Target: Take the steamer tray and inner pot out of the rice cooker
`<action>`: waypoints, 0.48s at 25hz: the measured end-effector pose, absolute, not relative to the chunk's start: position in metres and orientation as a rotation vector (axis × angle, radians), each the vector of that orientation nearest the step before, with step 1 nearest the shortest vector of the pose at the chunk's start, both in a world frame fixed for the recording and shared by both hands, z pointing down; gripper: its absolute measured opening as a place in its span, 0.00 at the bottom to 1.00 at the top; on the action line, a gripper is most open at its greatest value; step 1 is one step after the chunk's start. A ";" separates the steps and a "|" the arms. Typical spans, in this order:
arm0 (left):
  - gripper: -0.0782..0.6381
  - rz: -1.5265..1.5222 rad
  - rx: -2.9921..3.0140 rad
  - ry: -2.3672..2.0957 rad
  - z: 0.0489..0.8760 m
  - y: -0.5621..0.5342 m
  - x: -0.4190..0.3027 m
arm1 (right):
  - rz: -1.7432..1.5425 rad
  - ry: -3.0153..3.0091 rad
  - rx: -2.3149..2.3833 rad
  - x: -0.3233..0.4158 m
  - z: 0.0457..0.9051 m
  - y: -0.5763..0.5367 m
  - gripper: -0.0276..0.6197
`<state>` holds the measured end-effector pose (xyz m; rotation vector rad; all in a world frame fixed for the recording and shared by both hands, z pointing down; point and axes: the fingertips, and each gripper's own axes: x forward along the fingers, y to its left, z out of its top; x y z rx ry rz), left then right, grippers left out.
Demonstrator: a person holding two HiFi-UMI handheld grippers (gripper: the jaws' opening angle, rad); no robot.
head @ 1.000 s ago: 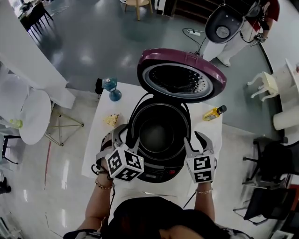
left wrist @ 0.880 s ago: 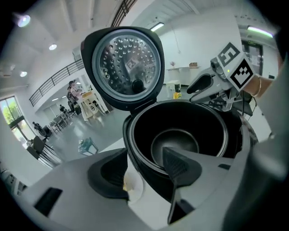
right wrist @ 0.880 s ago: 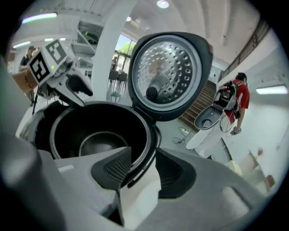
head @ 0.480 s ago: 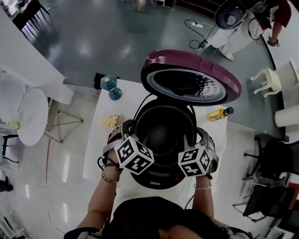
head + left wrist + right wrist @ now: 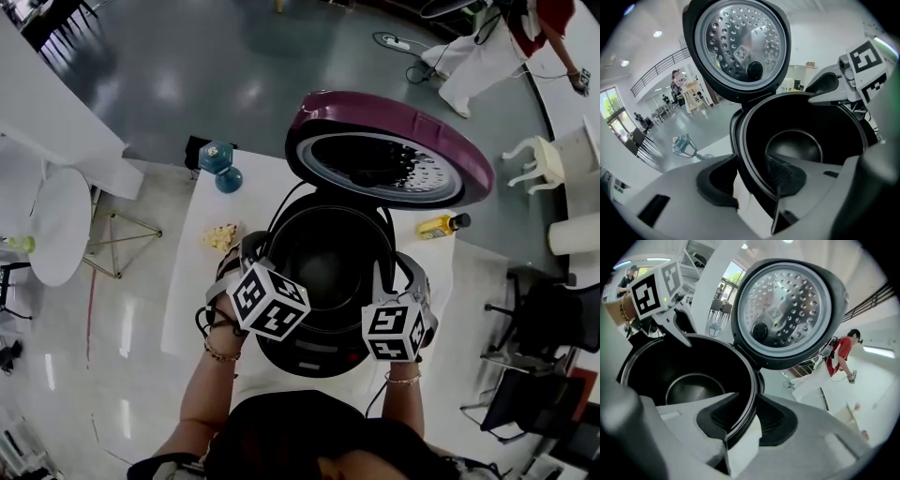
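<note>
The rice cooker (image 5: pixel 309 352) stands on the white table (image 5: pixel 192 291) with its maroon lid (image 5: pixel 389 155) swung up. The black inner pot (image 5: pixel 323 267) sits in it, empty. My left gripper (image 5: pixel 251 251) straddles the pot's left rim (image 5: pixel 743 154). Its jaws have just been closing, and a thin gap still shows beside the outer pad (image 5: pixel 717 180). My right gripper (image 5: pixel 401 272) straddles the right rim (image 5: pixel 751 380). Its jaws have just been closing too, and both pads now press on the rim. No steamer tray shows in any view.
On the table lie a blue bottle (image 5: pixel 221 167), a yellow bottle (image 5: pixel 433 226) and a pale crumpled lump (image 5: pixel 222 236). A person in white and red (image 5: pixel 487 47) walks at the back. A round white table (image 5: pixel 56 225) stands at left, dark chairs (image 5: pixel 544 319) at right.
Both grippers have come in from the cooker's front corners and down onto the pot's left and right rim. Their marker cubes now sit closer together.
</note>
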<state>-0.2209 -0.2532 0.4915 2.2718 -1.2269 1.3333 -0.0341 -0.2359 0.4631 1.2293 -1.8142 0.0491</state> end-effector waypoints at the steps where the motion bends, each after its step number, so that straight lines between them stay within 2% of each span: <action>1: 0.36 1.321 2.269 -1.224 0.491 -0.254 -0.222 | 0.053 -1.837 1.241 -0.035 0.460 -0.236 0.22; 12: 0.30 1.214 2.255 -1.216 0.480 -0.252 -0.223 | 0.221 -2.099 1.458 -0.031 0.432 -0.236 0.16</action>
